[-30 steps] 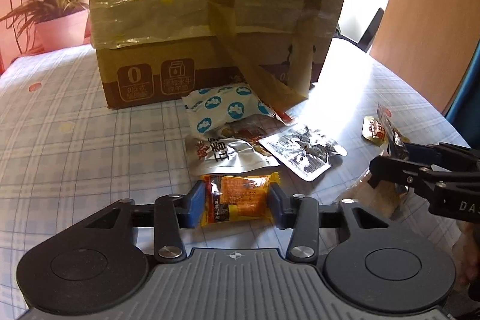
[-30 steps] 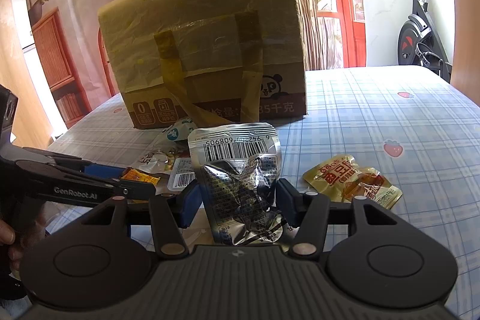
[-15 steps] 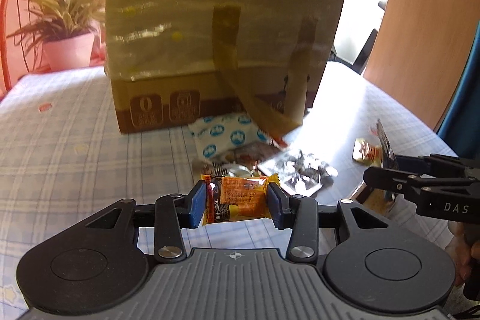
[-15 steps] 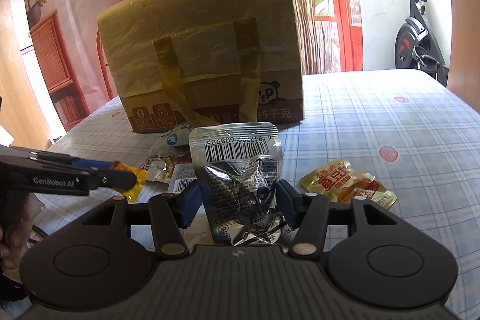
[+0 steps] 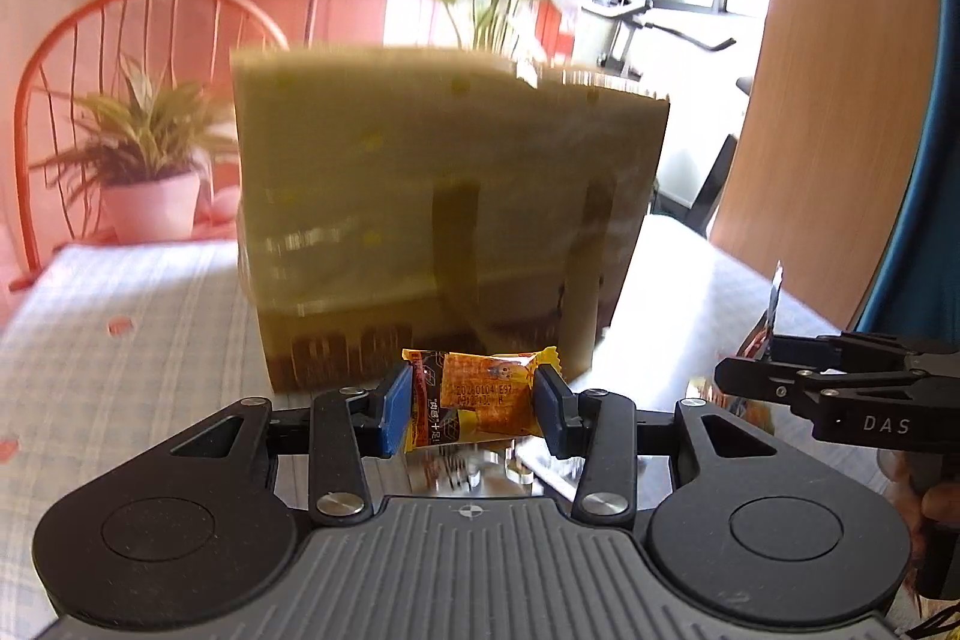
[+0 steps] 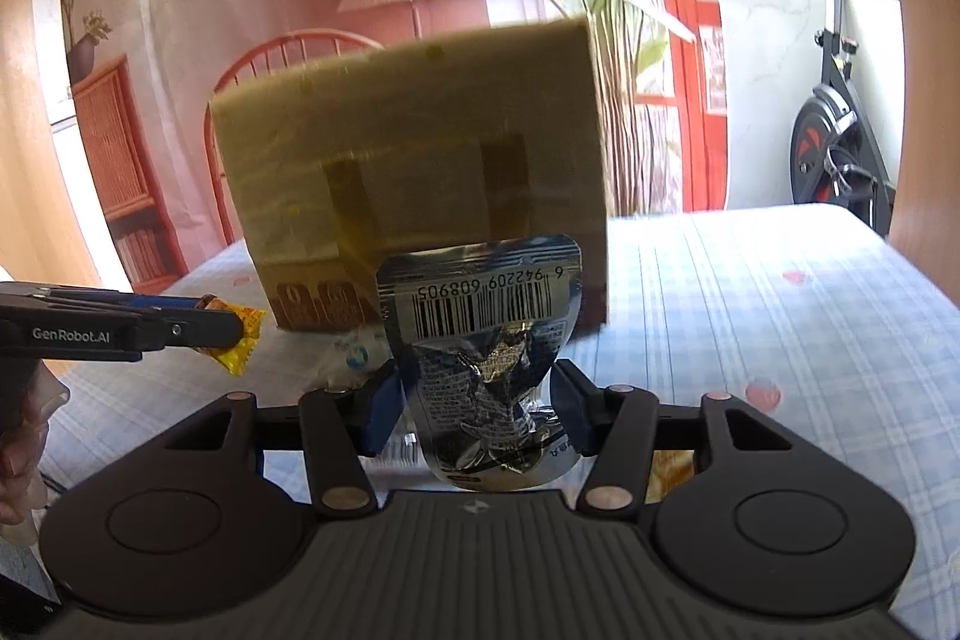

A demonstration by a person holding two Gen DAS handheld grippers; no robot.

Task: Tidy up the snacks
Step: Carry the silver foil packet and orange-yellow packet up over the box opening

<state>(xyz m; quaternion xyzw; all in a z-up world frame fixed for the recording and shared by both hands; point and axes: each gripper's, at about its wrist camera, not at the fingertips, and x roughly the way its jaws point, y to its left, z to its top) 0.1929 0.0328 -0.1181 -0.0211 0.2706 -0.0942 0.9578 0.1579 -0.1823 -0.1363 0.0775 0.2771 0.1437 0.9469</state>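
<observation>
A small orange-yellow snack packet [image 5: 480,397], printed with dark lettering and a date stamp, is held level and clear of the surface [image 6: 780,310], its crimped ends pressed between two blue pads. A crumpled silver foil pouch [image 6: 489,370] is held upright, barcode uppermost and printed upside down, pinched at its narrowed middle. A tall cardboard box [image 6: 414,160], wrapped in yellowish film and crossed by brown tape strips, is seen standing behind both packets on the checked cloth.
</observation>
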